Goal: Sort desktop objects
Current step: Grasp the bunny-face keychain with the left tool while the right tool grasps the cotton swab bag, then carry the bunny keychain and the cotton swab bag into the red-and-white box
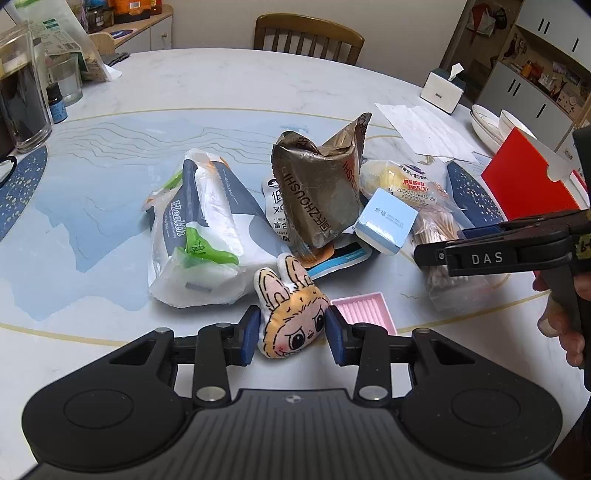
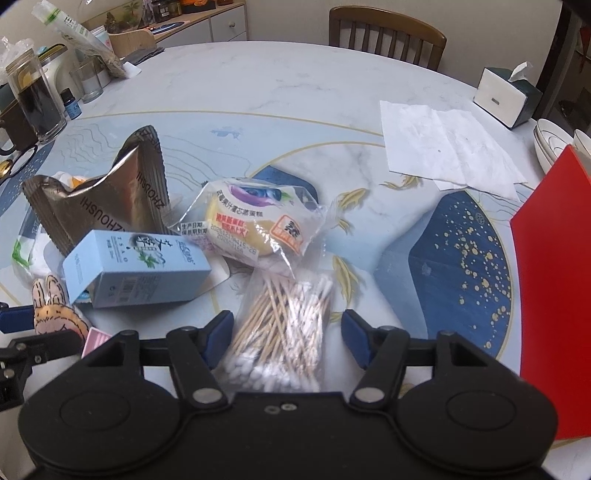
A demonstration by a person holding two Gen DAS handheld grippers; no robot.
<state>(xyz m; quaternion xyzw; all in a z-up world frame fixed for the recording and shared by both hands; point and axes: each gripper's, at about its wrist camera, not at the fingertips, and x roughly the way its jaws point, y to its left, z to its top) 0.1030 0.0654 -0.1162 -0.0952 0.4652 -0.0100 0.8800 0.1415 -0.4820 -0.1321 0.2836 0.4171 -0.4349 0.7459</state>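
The bunny toy (image 1: 291,314) lies on the table (image 1: 221,96) between the blue pads of the left gripper (image 1: 291,334), which has closed on its head from both sides. A pink tray (image 1: 365,308) sits just beside the toy on the right, and a tissue pack (image 1: 199,229) lies just beyond it on the left. Behind the toy stands a crumpled brown bag (image 1: 317,192), with a light blue box (image 1: 386,219) leaning near its right side.

The right gripper (image 2: 286,339) is wide open, its fingers straddling a clear bag of cotton swabs (image 2: 284,332) without touching it. Past the swabs lies a wrapped yellow cake (image 2: 251,225); the blue box and brown bag are to its left. A red board (image 2: 554,258) stands at the right edge, with white paper sheets (image 2: 443,147) beyond it. Farther back are a tissue box (image 2: 506,98), stacked bowls (image 2: 550,144) and a wooden chair (image 2: 388,31). At the far left stand a dark jar (image 2: 35,99), a glass (image 2: 86,83) and a small blue bottle (image 2: 71,103)
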